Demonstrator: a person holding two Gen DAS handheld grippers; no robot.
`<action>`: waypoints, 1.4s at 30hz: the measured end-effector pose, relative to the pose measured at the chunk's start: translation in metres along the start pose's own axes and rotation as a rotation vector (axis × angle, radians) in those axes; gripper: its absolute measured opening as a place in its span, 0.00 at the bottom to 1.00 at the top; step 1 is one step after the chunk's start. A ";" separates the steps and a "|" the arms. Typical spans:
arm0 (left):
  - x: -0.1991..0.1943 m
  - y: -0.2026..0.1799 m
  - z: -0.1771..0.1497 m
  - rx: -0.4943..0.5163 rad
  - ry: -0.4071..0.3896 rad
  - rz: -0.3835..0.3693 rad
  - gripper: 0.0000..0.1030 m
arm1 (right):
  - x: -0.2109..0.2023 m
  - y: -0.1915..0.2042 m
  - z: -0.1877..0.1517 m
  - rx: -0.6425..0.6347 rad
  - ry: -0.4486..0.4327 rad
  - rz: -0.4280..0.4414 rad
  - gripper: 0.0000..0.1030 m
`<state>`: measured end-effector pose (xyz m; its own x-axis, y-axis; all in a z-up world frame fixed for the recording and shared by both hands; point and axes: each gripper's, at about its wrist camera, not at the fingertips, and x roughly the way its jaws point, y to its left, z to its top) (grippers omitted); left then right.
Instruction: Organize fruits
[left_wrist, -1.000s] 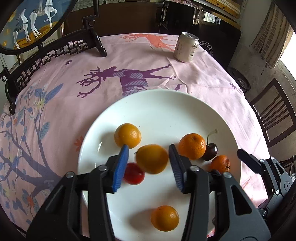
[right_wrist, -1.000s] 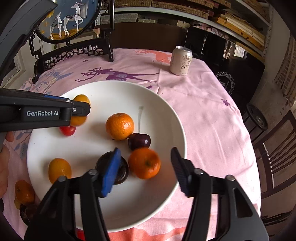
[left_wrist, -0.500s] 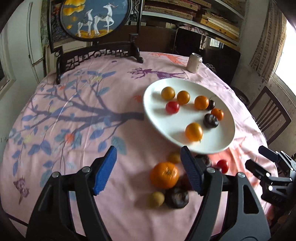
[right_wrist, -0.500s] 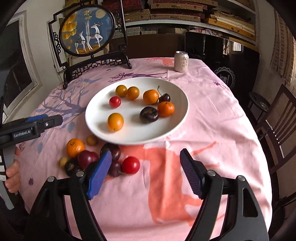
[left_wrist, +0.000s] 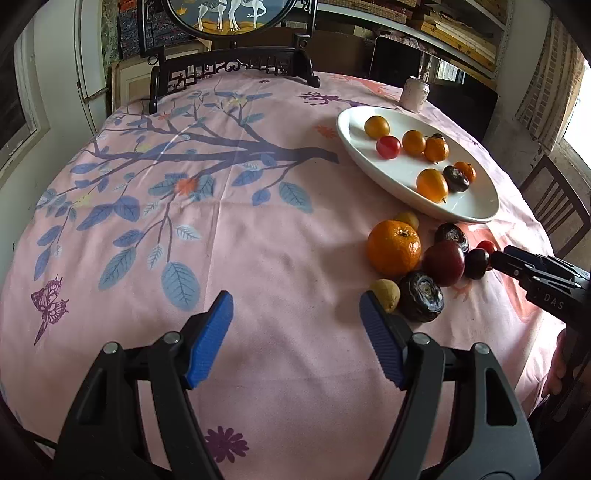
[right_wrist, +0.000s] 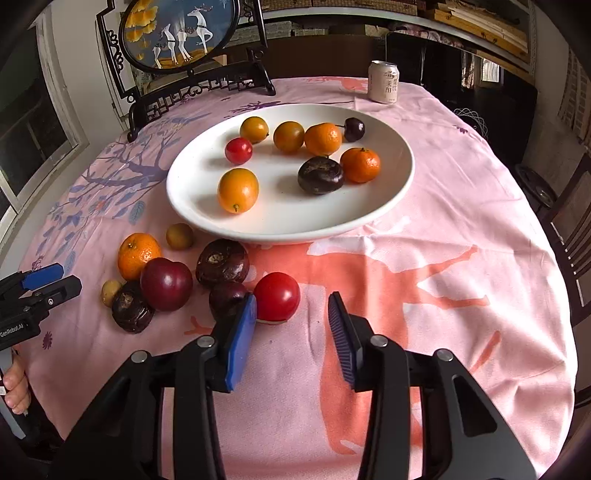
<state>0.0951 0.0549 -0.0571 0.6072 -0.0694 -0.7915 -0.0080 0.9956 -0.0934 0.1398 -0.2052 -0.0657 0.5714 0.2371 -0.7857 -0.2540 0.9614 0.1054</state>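
left hand-held gripper (left_wrist: 295, 339): open, empty, near left of loose fruit | right hand-held gripper (right_wrist: 291, 332): jaws just closing, nothing held yet, red tomato (right_wrist: 277, 301) between tips on counter (right_wrist: 443, 221), near white plate (right_wrist: 388, 206) | risk: off-centre pinch rolls tomato into purple plum (right_wrist: 225, 299)

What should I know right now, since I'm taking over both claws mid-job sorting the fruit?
Left claw: open, empty, above bare tablecloth, left of the loose fruit.
Right claw: jaws have just been closing; nothing gripped, the red tomato sits at its left pad.
Plate: eight fruits on it, among them a small tomato, two mandarins and a cherry.
Loose pile in front of the plate: a mandarin, a red plum, dark fruits and small yellow-brown ones.
Done: eight plated. Left: the tomato, then the rest of the pile.
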 end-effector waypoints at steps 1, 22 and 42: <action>0.000 -0.002 0.000 0.006 0.000 -0.004 0.71 | 0.003 0.001 0.001 0.000 0.003 0.011 0.41; 0.040 -0.050 0.007 0.143 0.075 -0.030 0.52 | -0.031 -0.002 -0.015 0.020 -0.028 0.006 0.29; -0.006 -0.065 0.035 0.160 -0.030 -0.139 0.25 | -0.041 0.006 -0.001 0.015 -0.065 0.019 0.29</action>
<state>0.1199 -0.0066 -0.0246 0.6169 -0.2072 -0.7592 0.2025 0.9740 -0.1012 0.1145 -0.2093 -0.0333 0.6159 0.2631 -0.7426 -0.2535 0.9586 0.1293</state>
